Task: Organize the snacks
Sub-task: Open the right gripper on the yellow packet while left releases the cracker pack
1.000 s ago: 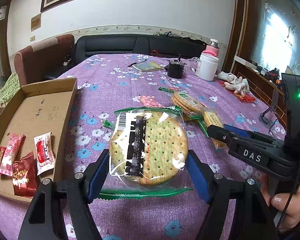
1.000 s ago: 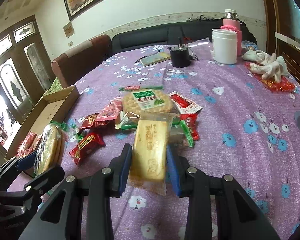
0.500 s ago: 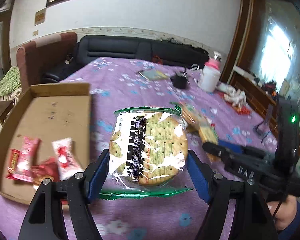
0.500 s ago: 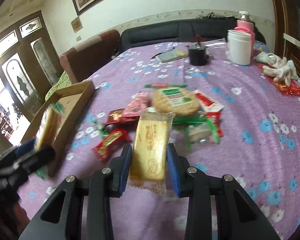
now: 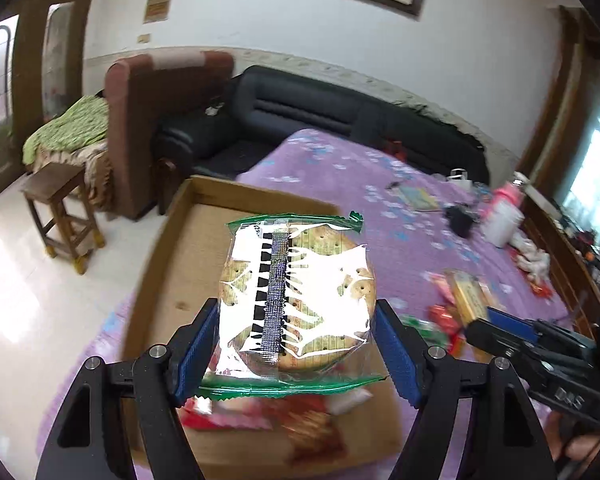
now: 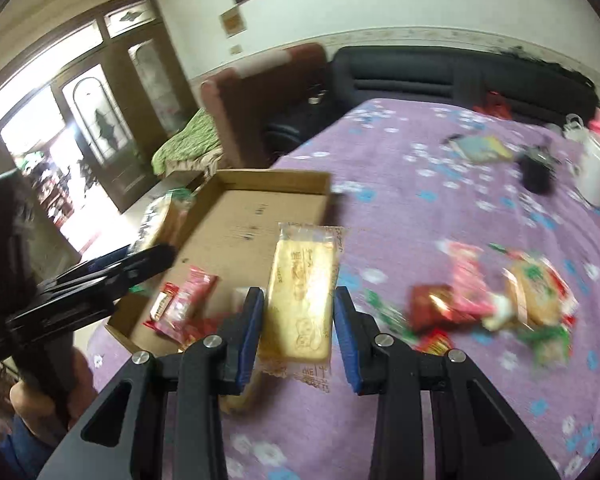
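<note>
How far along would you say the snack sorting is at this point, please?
Done: a few small red snack packets lie in the shallow cardboard box. In hand: the left gripper holds a round cracker pack over the box; the right gripper holds a long yellow biscuit pack. Left: a pile of wrapped snacks on the purple floral tablecloth.

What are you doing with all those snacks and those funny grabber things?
A person is sorting snacks with a grabber in each hand. The left tool grips a round cracker pack over the cardboard box, where a few red packets already lie. The right tool grips a long yellow biscuit pack near the box's edge. More snacks wait in a pile on the purple flowered tablecloth.
</note>
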### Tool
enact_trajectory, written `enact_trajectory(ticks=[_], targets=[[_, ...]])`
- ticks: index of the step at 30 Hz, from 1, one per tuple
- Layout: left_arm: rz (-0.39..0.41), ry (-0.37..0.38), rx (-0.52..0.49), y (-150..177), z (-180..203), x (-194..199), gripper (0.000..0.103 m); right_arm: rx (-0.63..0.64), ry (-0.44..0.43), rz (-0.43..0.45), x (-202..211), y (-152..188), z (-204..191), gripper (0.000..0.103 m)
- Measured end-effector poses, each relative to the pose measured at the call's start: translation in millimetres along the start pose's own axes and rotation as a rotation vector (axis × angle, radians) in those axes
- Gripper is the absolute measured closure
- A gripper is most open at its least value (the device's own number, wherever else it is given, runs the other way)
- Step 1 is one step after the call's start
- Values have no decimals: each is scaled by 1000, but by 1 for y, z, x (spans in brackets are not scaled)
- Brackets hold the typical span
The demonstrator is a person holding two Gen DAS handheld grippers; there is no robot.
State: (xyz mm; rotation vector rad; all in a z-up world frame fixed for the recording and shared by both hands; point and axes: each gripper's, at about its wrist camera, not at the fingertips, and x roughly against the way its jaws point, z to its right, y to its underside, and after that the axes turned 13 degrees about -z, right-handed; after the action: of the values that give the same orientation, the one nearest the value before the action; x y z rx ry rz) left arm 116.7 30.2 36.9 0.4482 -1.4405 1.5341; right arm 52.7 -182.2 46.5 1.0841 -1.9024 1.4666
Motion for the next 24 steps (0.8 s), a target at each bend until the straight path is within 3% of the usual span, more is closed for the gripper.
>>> enact_trajectory(ticks=[8, 14, 17, 24], targets=[[-134, -47, 34, -29, -35, -49, 24, 20, -12, -107, -66, -39, -26, 69], [-174, -73, 39, -31, -41, -68, 24, 53, 24, -145, -99, -45, -41, 70], [-194, -80, 45, -30, -46, -75, 24, 73, 52, -149, -106, -44, -45, 70], [-216, -45, 74, -30, -52, -77, 22, 49, 5, -114, -91, -42, -38, 70]])
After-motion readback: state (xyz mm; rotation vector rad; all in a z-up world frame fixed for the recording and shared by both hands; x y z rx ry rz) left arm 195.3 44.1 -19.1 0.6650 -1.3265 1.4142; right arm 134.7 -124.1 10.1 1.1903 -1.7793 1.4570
